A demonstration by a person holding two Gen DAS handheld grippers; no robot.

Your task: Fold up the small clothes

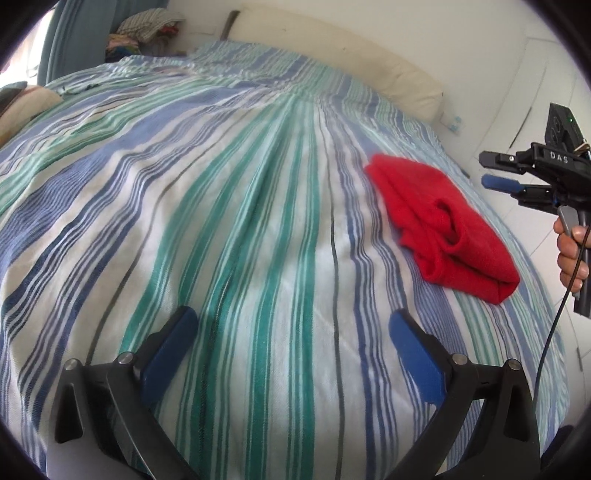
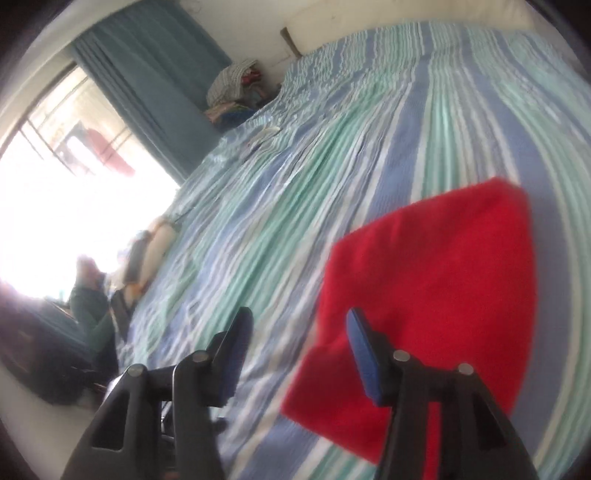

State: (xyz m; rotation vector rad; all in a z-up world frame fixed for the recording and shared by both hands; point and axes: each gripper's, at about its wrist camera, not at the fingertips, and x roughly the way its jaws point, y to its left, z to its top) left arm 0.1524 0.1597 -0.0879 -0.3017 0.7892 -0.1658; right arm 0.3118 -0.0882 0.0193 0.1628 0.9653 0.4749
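A small red garment (image 1: 443, 229) lies folded in a bundle on the striped bed cover (image 1: 221, 203), near the bed's right edge. My left gripper (image 1: 293, 323) is open and empty, low over the cover, to the left of and nearer than the garment. My right gripper (image 1: 487, 170) shows at the right edge of the left wrist view, held in a hand above and beyond the garment. In the right wrist view the right gripper (image 2: 299, 321) is open and empty just above the garment's (image 2: 436, 280) near left edge.
A cream headboard cushion (image 1: 369, 62) runs along the far side of the bed. A pile of clothes (image 1: 147, 29) sits at the far left corner by a teal curtain (image 2: 155, 74). A bright window (image 2: 74, 184) and dark objects (image 2: 44, 350) are on the floor side.
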